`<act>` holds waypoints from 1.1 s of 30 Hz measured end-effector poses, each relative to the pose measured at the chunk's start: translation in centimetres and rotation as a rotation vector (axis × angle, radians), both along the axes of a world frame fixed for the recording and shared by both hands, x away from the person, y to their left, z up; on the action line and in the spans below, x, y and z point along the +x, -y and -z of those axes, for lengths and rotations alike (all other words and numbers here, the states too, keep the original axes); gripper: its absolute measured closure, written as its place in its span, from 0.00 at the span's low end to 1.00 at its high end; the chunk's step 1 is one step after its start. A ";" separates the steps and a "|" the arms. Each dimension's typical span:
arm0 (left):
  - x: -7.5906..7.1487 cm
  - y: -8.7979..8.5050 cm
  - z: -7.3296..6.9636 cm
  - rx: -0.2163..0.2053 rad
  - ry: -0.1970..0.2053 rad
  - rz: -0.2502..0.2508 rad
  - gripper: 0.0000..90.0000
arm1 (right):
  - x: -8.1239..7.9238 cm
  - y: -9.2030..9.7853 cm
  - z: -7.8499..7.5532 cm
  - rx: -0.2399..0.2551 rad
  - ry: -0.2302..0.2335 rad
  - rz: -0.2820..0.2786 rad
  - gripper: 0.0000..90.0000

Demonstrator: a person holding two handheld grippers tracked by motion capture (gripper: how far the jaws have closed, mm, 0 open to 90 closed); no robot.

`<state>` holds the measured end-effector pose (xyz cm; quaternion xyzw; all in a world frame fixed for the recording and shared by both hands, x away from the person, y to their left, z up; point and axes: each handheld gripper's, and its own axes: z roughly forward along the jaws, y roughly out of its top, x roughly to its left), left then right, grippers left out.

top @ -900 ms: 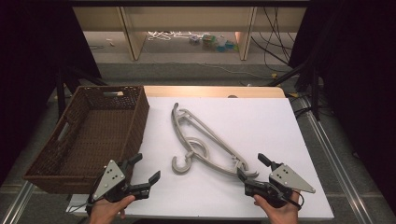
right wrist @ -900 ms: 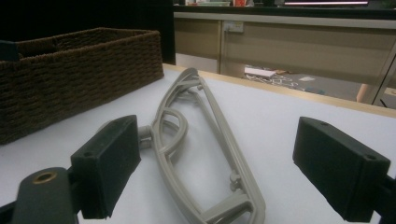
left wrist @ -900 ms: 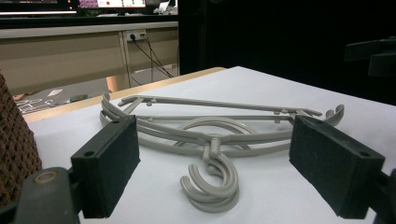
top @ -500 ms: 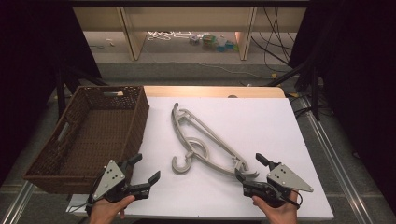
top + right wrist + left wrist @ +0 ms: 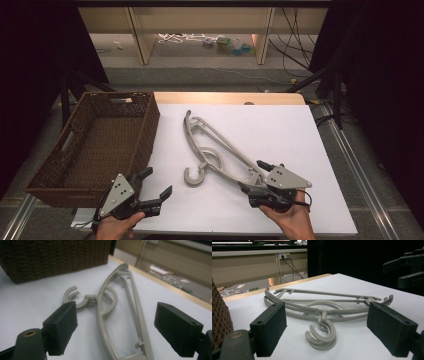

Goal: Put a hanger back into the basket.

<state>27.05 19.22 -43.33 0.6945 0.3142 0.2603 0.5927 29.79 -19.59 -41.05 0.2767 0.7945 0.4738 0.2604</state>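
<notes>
You're closing in, right gripper (image 5: 256, 176) jaws open, on stacked grey hangers (image 5: 216, 150): light, stiff, slippery plastic; grip both at the near shoulder end.

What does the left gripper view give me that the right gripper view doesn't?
Left gripper view alone: the hangers' hooks head-on, nearest the open left tongs, and the other tongs at upper right.
Right gripper view alone: the basket's front wall, and a hanger end between the open right tongs.
Both: the grey plastic hangers stacked on the white tabletop, ungripped.
</notes>
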 end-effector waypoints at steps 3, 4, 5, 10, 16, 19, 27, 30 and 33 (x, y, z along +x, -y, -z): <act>-0.2 0.0 -0.1 0.005 -0.001 0.001 0.18 | 1.2 -1.2 -0.2 -0.055 -0.041 -0.052 0.26; -0.3 0.0 -0.1 0.006 0.004 0.001 0.18 | 1.5 -1.4 -0.2 -0.074 -0.038 -0.063 0.28; -0.4 0.0 -0.1 0.010 -0.002 -0.002 0.18 | 1.9 -1.7 -0.3 -0.092 -0.048 -0.075 0.28; -0.2 -0.1 0.0 0.015 -0.002 -0.006 0.18 | 3.7 -3.4 0.6 -0.187 -0.137 -0.111 0.35; 0.0 -0.2 0.0 0.022 0.003 -0.002 0.18 | 5.4 -5.6 2.3 -0.308 -0.242 -0.135 0.44; 0.0 -0.3 -0.1 0.023 0.007 0.001 0.18 | 6.0 -6.2 3.0 -0.355 -0.270 -0.138 0.51; 0.2 -0.2 0.1 0.016 0.014 0.012 0.18 | 7.4 -6.6 4.1 -0.405 -0.330 -0.148 0.66; 0.1 -0.2 0.0 0.026 0.004 0.003 0.18 | 7.9 -6.9 4.4 -0.421 -0.331 -0.162 0.72; 0.2 -0.2 0.1 0.041 0.005 0.006 0.18 | 8.2 -7.1 4.7 -0.436 -0.336 -0.164 0.76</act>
